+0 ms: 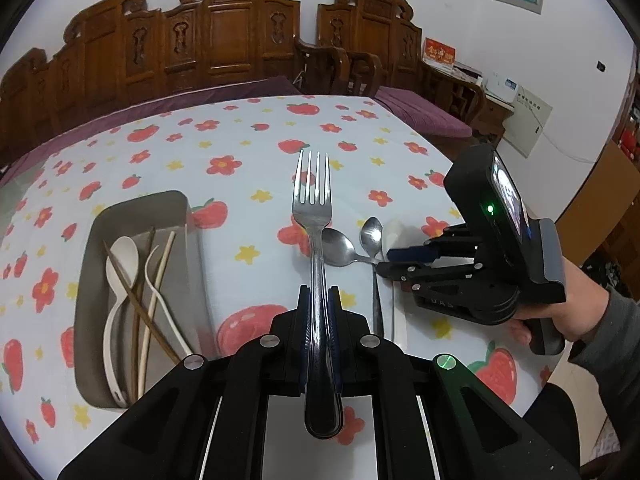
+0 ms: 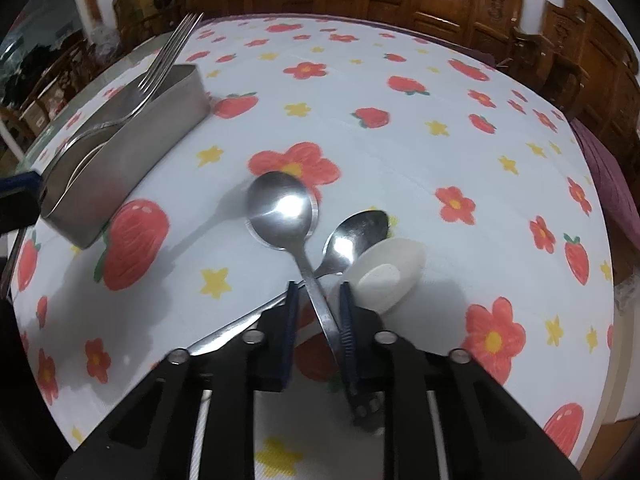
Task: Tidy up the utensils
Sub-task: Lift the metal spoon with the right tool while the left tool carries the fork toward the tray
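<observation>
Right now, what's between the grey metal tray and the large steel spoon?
Only bare flowered tablecloth between the grey metal tray and the large steel spoon, per the right wrist view.

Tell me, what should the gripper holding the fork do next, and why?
Probably swing the left gripper leftward over the metal tray and lower the fork in. The fork is already clamped and lifted off the tablecloth, and the tray beside it already holds a white spoon and chopsticks, so that looks like its home.
</observation>
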`<action>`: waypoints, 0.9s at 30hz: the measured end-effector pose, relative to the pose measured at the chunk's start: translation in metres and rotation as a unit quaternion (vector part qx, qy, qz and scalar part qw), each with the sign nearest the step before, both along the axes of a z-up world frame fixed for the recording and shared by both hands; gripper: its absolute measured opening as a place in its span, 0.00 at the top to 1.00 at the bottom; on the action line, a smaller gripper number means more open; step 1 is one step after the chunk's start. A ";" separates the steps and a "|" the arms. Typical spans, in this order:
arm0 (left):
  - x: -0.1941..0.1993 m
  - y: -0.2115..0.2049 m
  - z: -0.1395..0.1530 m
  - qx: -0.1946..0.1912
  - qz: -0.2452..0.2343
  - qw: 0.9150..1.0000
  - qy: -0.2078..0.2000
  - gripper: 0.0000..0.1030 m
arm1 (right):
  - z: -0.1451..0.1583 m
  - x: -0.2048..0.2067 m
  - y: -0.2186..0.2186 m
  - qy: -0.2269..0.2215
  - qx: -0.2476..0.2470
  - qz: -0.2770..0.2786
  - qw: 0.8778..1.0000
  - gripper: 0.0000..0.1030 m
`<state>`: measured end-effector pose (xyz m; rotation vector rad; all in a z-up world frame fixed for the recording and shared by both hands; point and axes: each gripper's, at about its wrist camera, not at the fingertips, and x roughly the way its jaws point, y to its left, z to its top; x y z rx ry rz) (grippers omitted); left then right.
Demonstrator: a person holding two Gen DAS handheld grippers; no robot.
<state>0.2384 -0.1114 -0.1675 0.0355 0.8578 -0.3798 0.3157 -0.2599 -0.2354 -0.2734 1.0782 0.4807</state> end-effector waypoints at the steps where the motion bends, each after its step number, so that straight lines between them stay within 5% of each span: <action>1: 0.000 0.002 0.001 0.000 0.001 1.000 0.000 0.93 | 0.000 -0.001 0.002 0.002 -0.003 0.006 1.000 0.83; 17: -0.006 0.025 0.007 -0.001 0.016 1.000 -0.005 0.93 | 0.005 0.011 0.018 -0.003 0.014 0.001 1.000 0.83; 27: -0.005 0.030 0.006 -0.005 0.017 1.000 -0.005 0.93 | 0.000 0.009 0.006 0.014 -0.020 -0.016 1.000 0.83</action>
